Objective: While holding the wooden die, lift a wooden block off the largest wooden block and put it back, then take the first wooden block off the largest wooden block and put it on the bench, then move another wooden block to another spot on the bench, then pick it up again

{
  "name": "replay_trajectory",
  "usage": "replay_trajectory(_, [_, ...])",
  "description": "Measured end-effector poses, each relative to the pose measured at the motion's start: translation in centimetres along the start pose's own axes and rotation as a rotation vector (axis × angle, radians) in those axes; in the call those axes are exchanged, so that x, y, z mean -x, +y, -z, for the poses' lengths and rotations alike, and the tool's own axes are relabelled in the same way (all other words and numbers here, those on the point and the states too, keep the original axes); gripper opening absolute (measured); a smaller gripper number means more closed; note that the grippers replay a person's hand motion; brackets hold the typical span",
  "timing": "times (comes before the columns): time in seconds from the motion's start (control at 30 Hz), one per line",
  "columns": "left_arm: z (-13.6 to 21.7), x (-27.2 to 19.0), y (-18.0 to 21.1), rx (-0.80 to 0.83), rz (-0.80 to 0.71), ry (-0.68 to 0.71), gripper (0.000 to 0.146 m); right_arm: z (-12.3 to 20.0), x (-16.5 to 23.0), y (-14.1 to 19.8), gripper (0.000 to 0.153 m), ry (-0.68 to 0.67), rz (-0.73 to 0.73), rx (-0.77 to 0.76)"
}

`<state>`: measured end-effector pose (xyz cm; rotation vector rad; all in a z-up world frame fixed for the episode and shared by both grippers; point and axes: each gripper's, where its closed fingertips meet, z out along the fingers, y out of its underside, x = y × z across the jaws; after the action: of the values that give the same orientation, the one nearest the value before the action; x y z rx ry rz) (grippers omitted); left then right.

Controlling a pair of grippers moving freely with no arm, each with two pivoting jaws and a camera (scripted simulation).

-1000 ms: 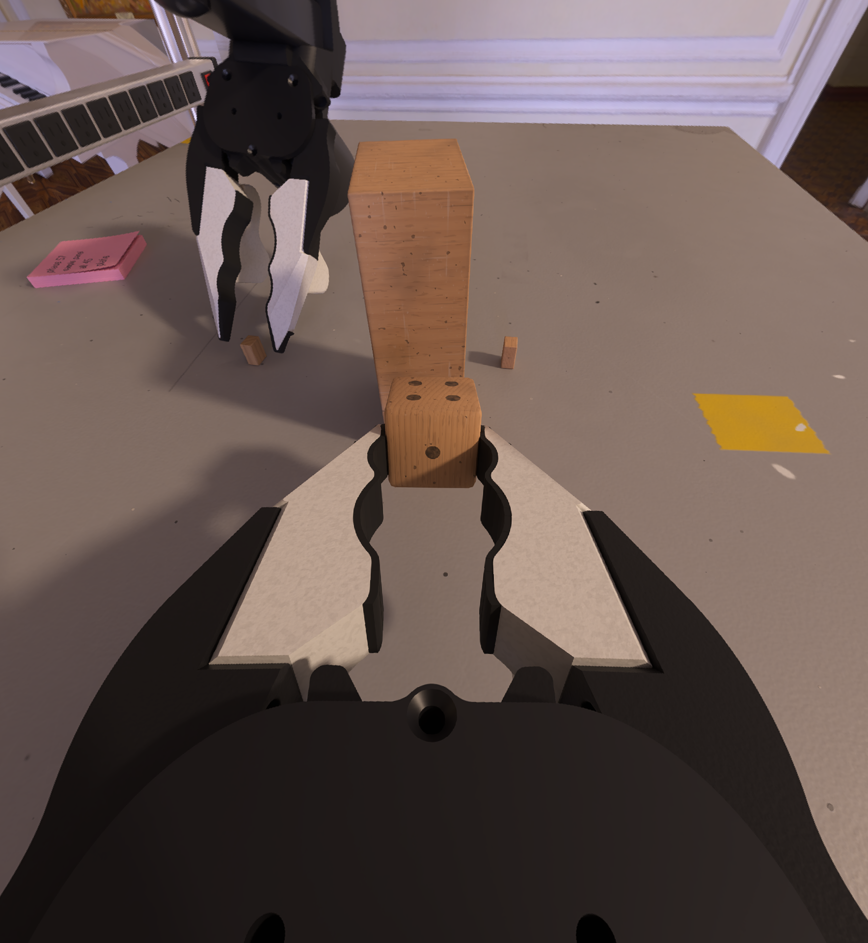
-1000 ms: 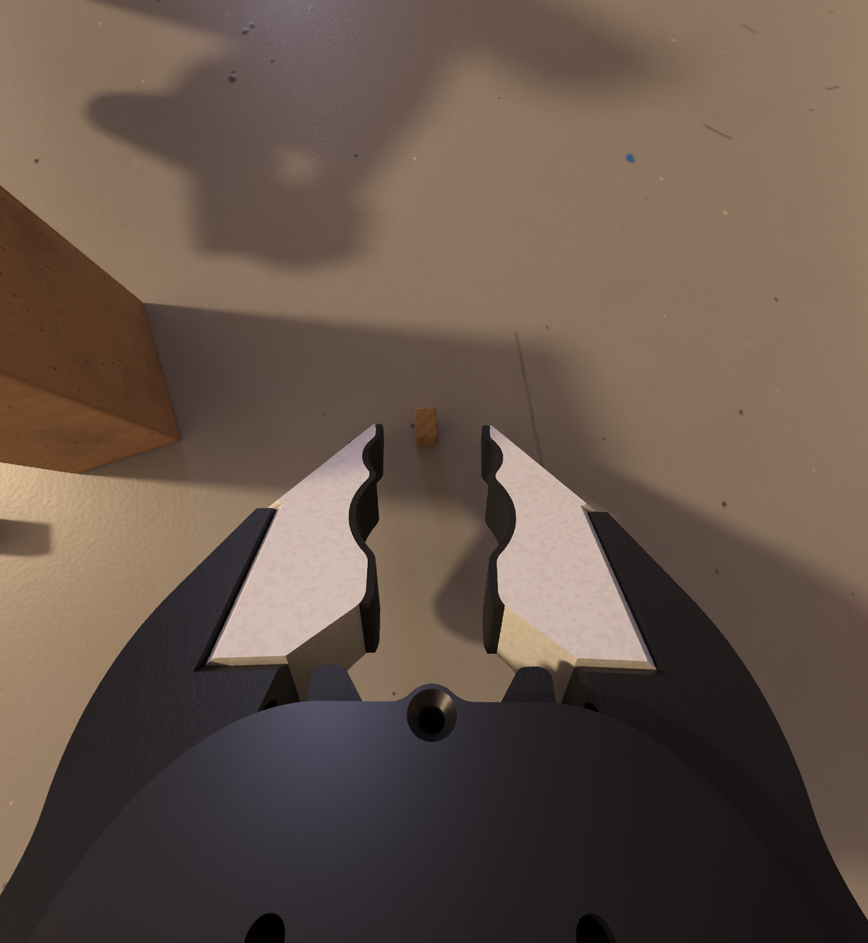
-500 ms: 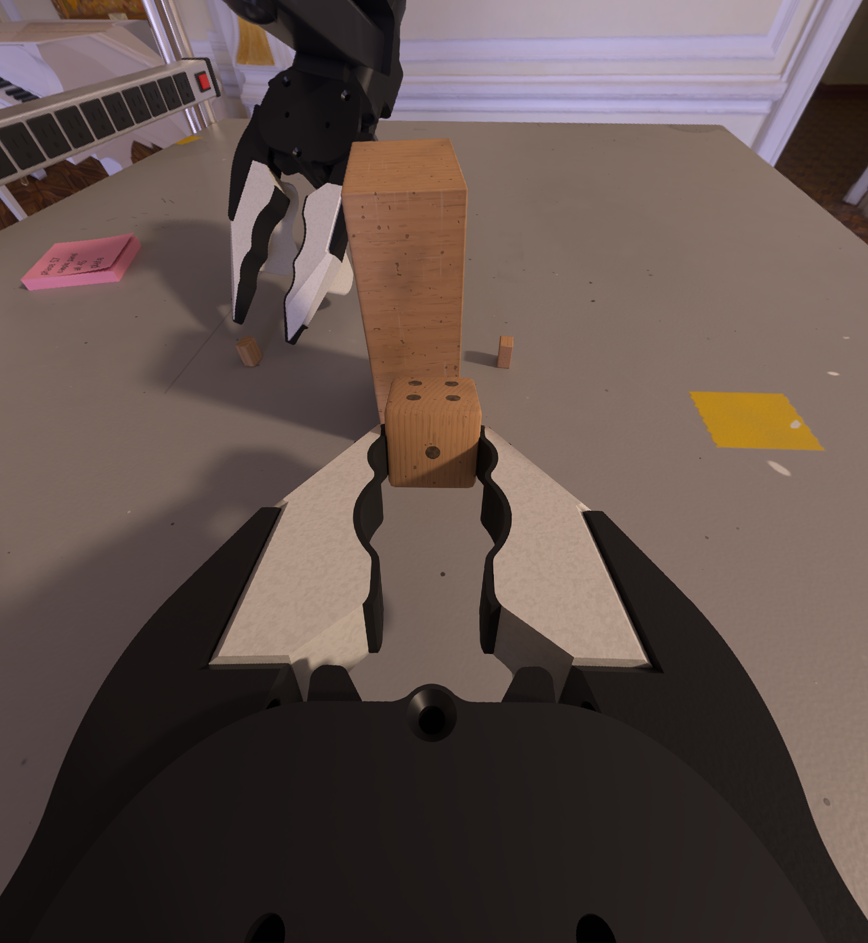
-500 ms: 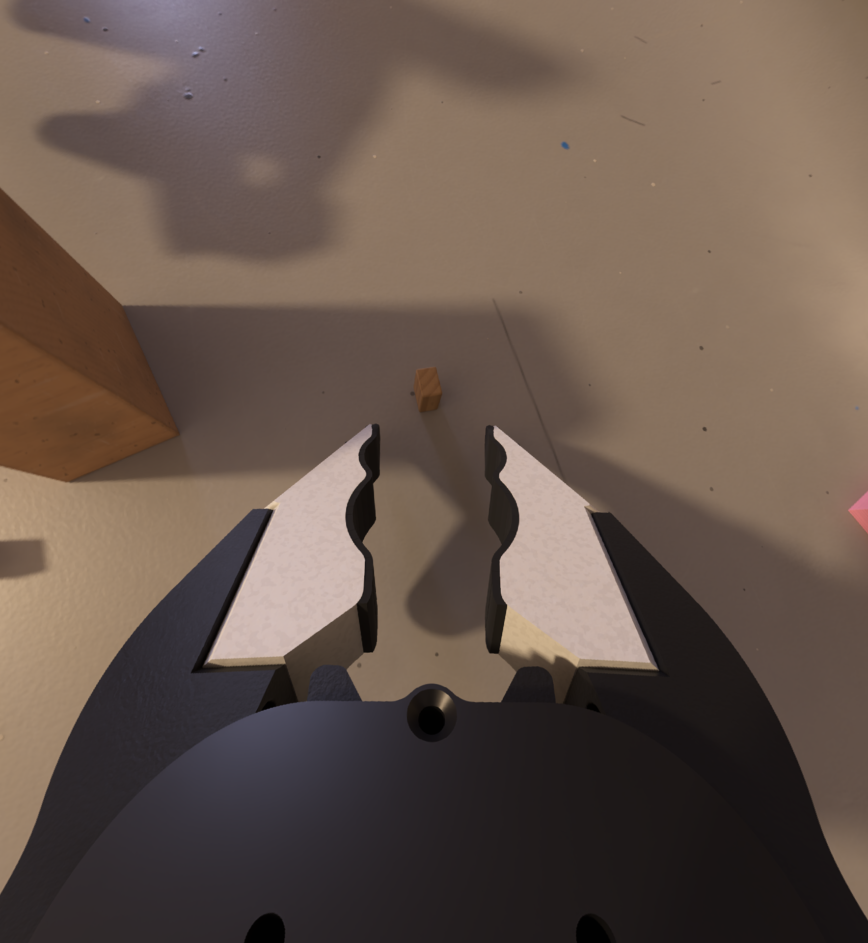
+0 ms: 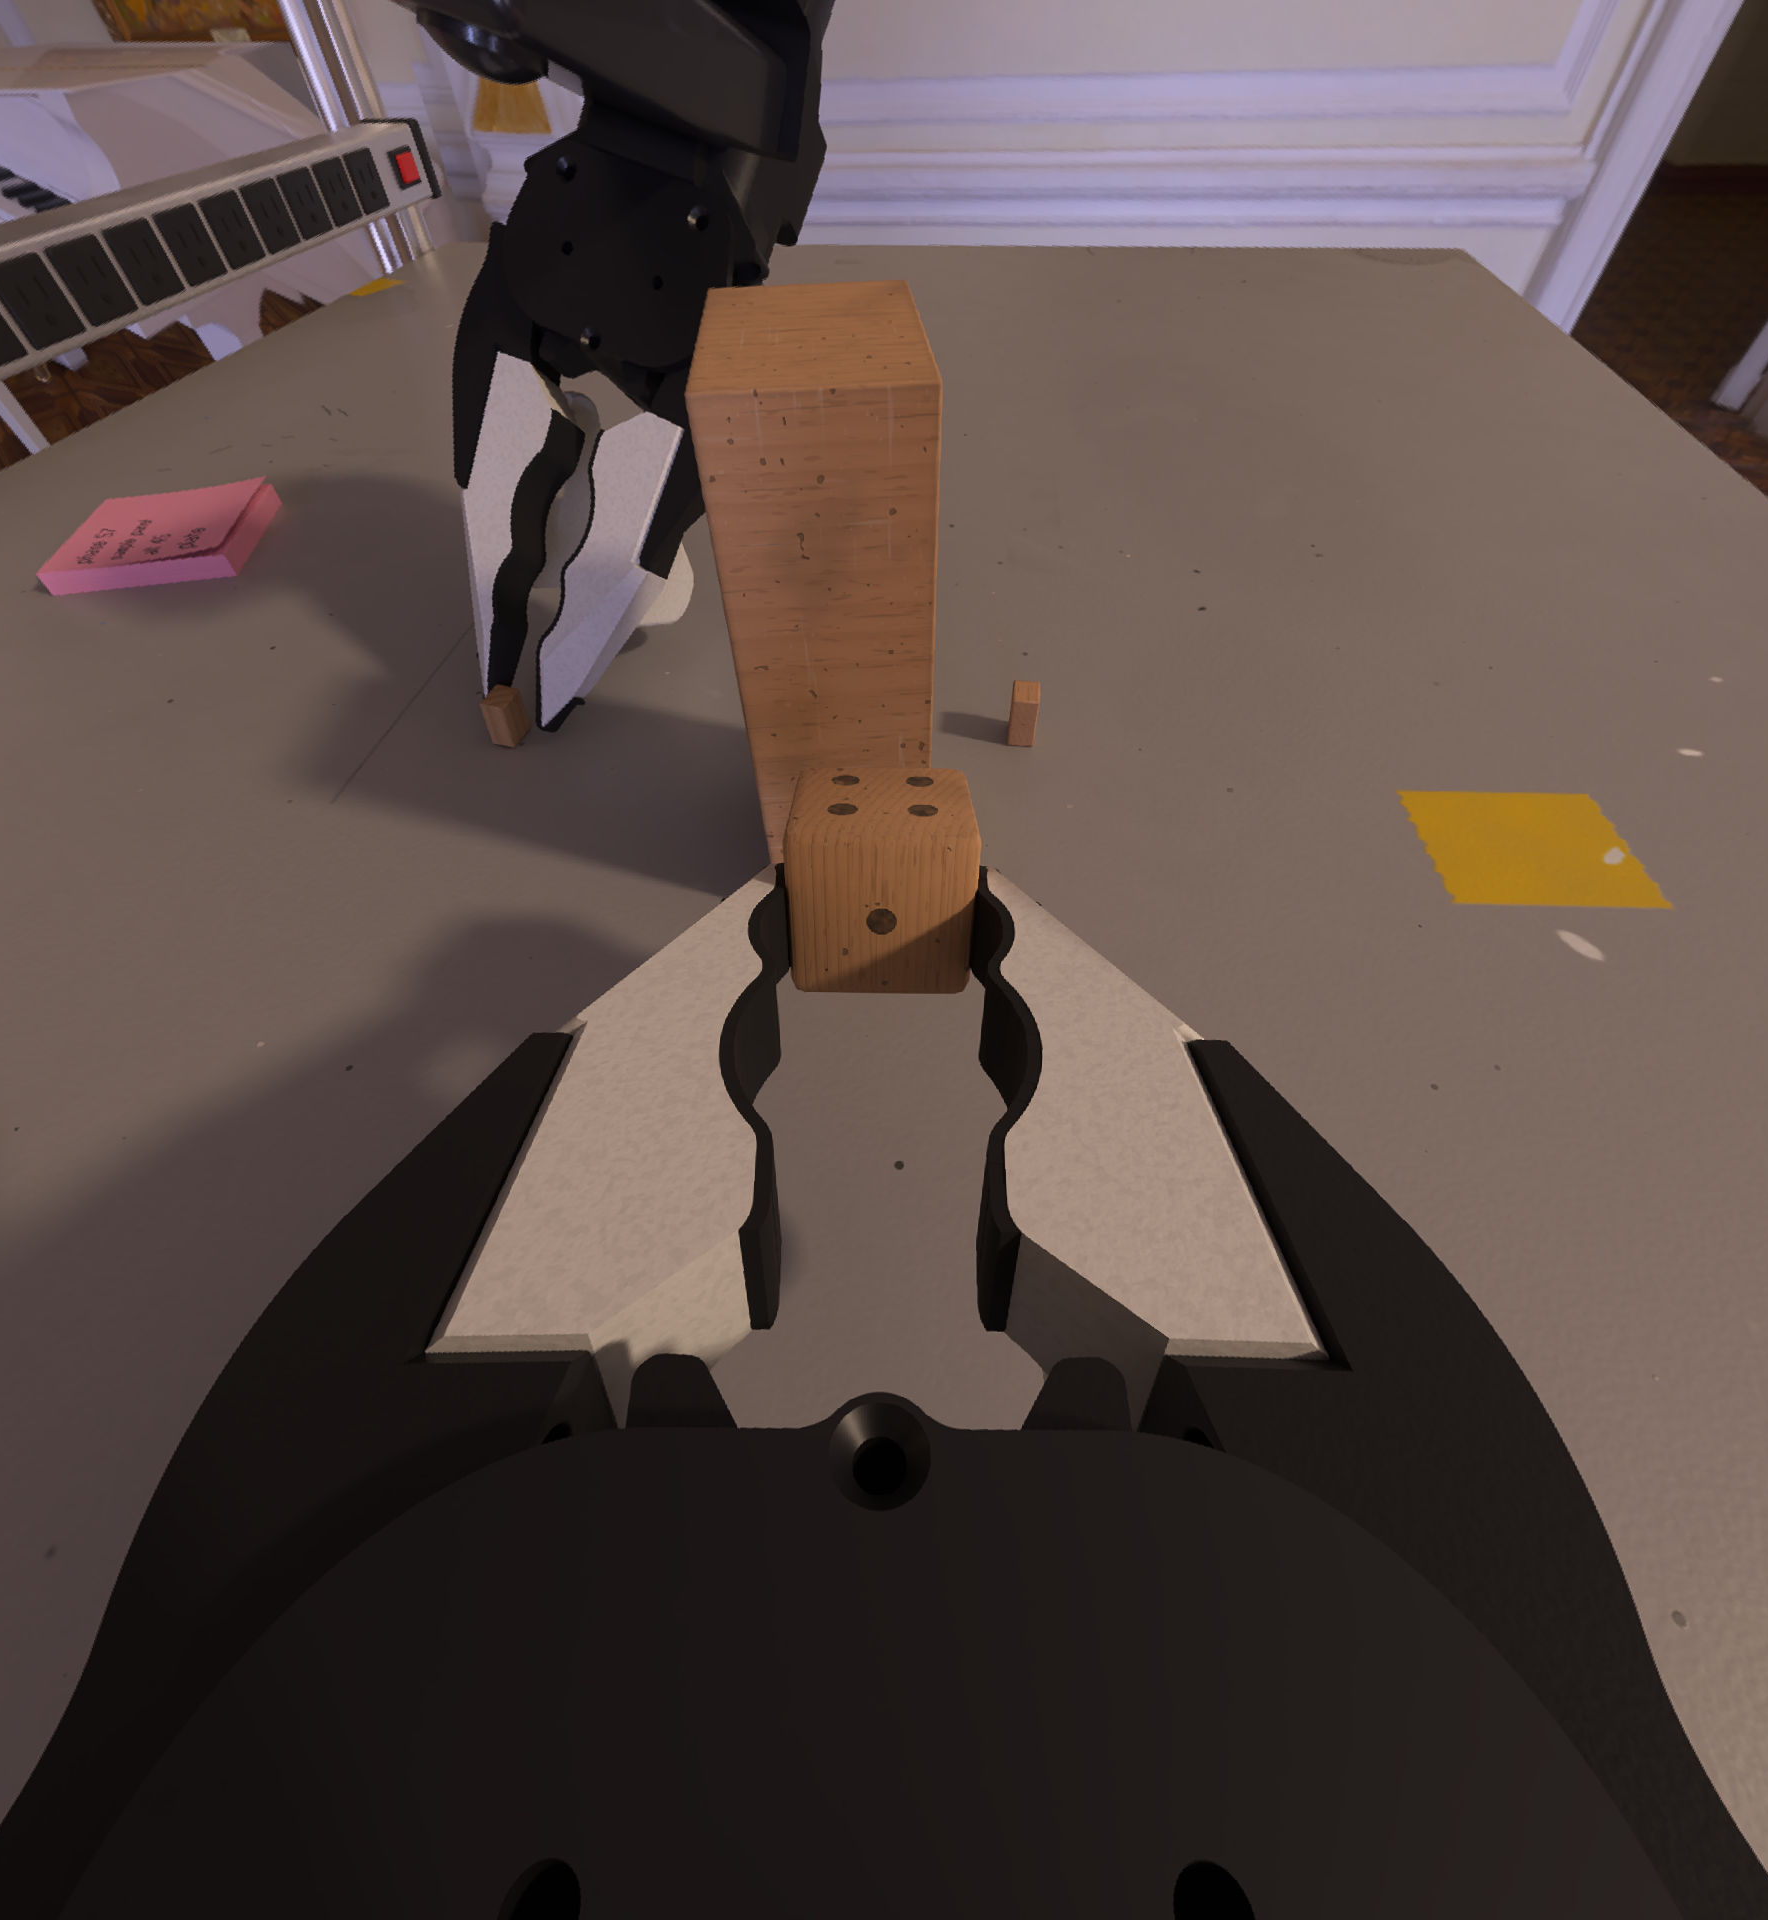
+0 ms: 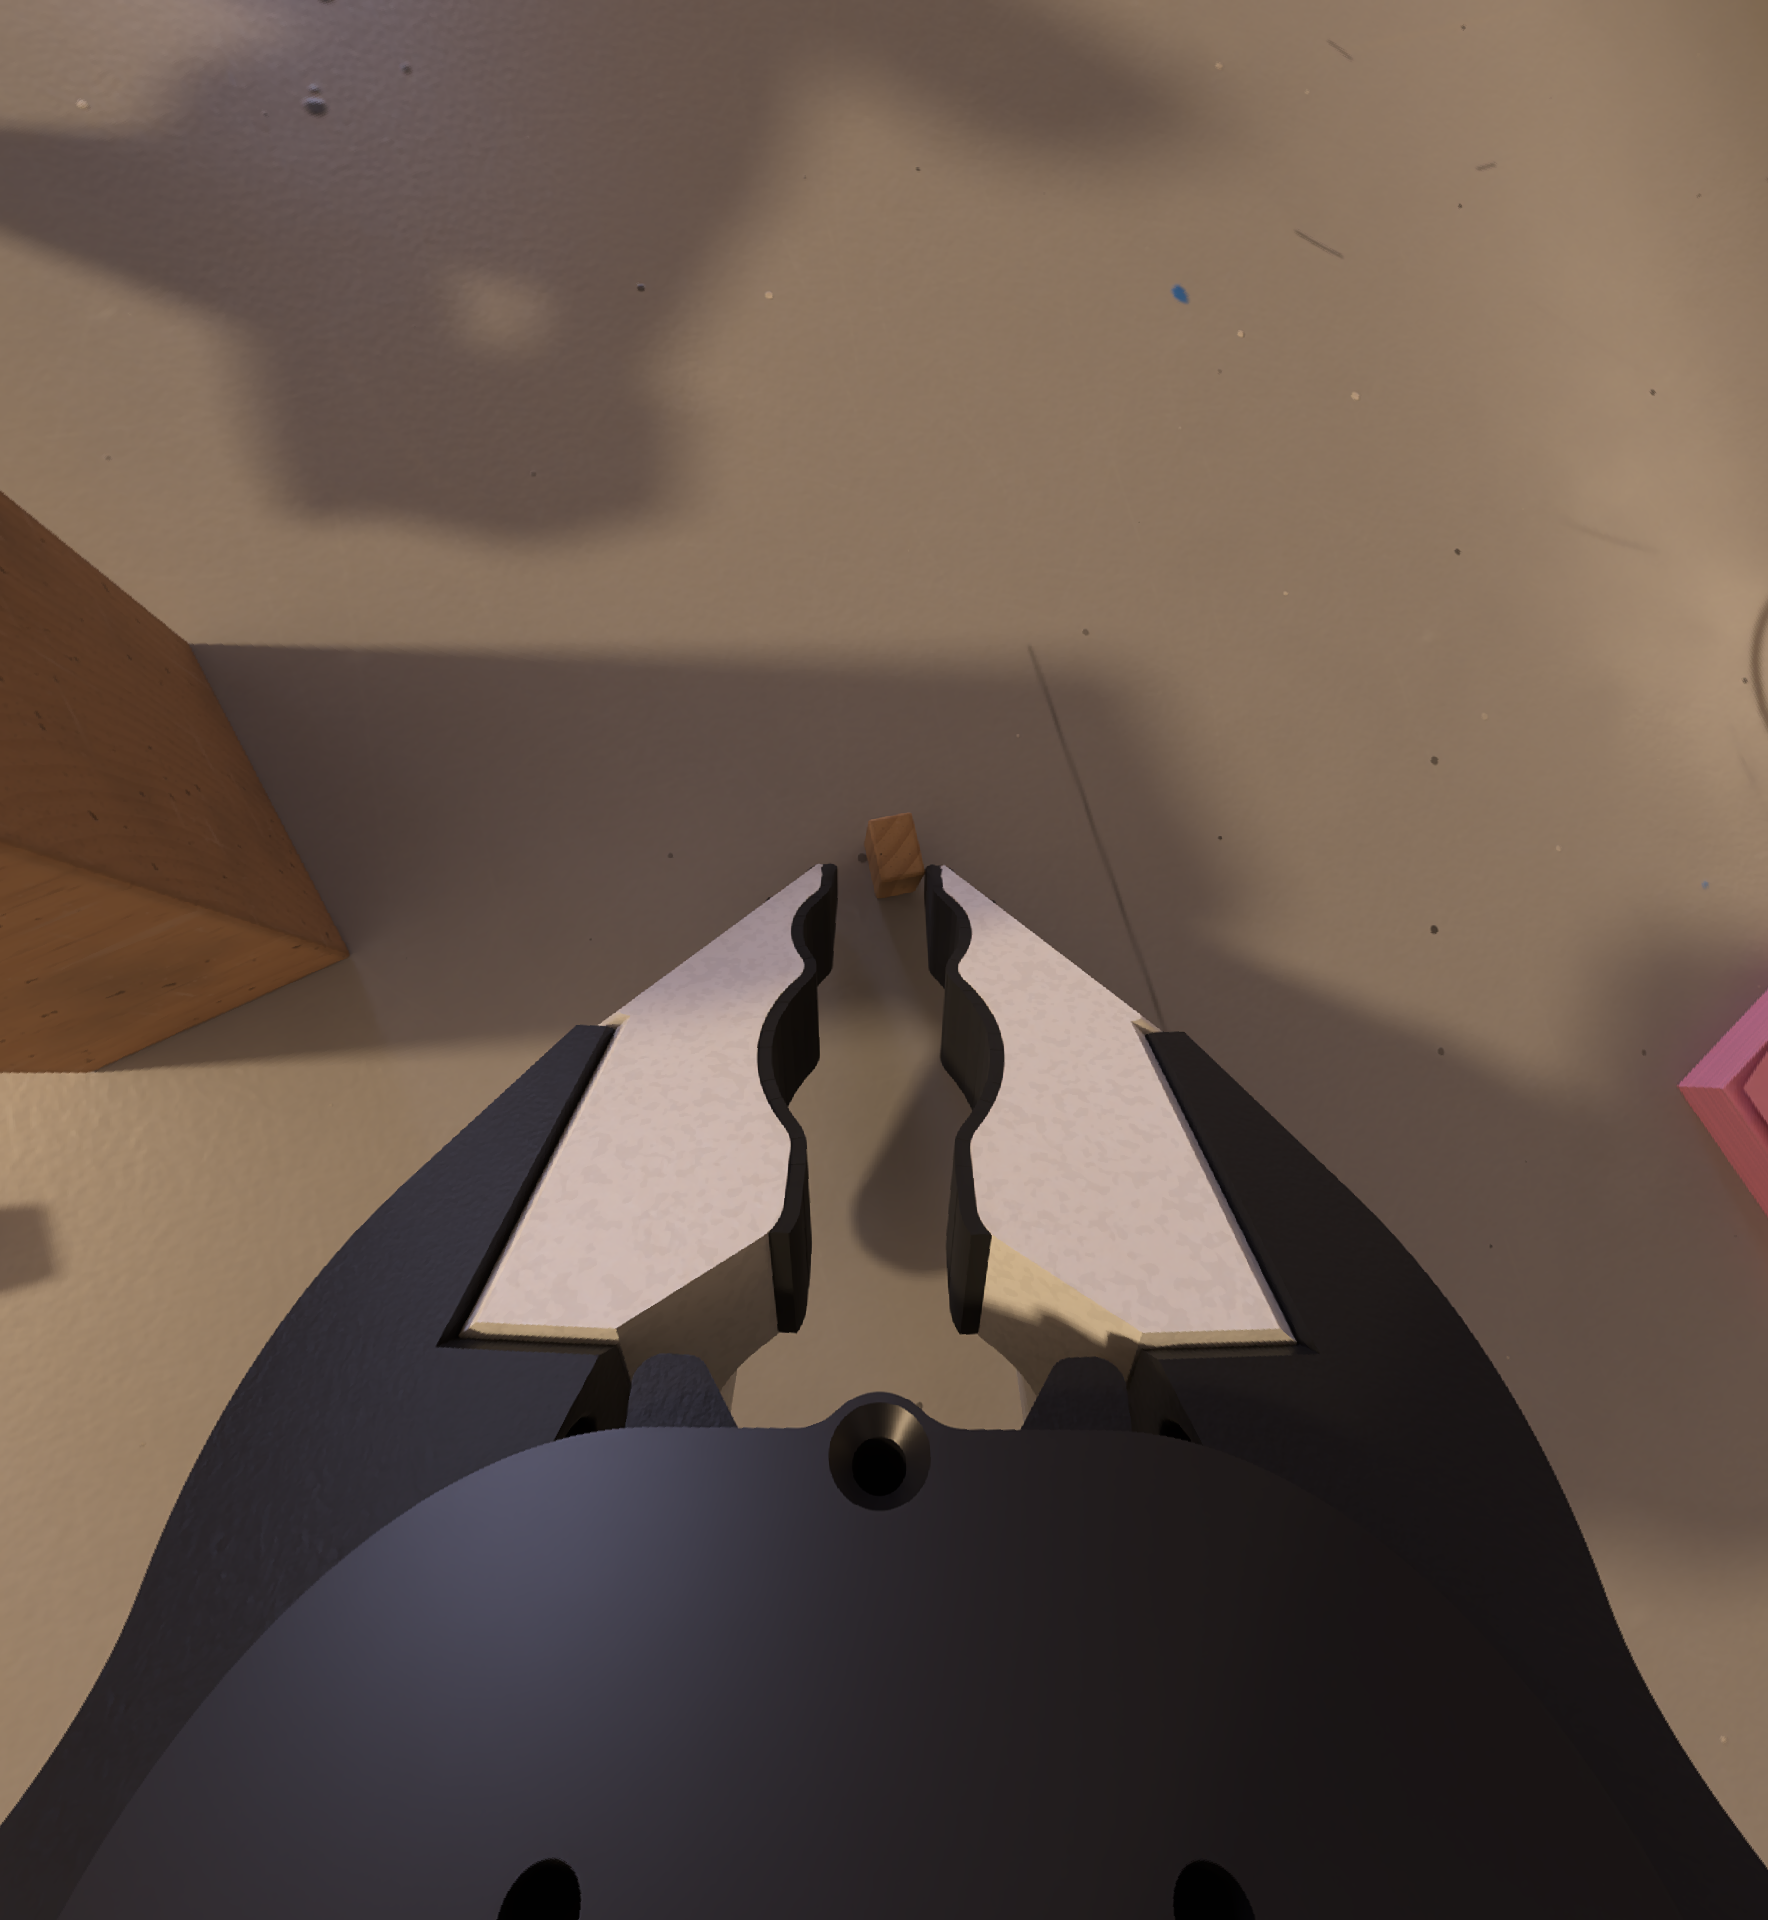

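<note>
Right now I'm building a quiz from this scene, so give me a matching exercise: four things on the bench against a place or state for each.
Things:
1. wooden die
2. tall wooden block
3. small wooden block
4. pink notepad

Places or states:
A. stands upright on the bench
B. lies flat, far left in the left wrist view
C. clamped in the left gripper
D. at the tips of the right gripper, on the bench

Pairs: 1-C, 2-A, 3-D, 4-B
</note>
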<state>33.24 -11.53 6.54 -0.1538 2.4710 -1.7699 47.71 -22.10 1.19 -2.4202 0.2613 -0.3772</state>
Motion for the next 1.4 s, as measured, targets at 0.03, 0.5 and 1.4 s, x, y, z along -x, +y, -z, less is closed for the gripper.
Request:
replay_trajectory(0.03, [0.0,0.0,0.0,0.0,-0.001,0.0,0.034,0.0,0.0,0.0,0.015,0.002,-0.005,0.001])
replay_trajectory(0.5, [0.0,-0.1,0.0,0.007,-0.023,-0.011,0.034,6.5,1.3,-5.0,0.008,-0.255,0.088,-0.042])
replay_trajectory(1.4, [-0.1,-0.3,0.1,0.03,-0.061,-0.019,0.034,12.3,13.1,-9.7,0.008,-0.481,0.517,0.648])
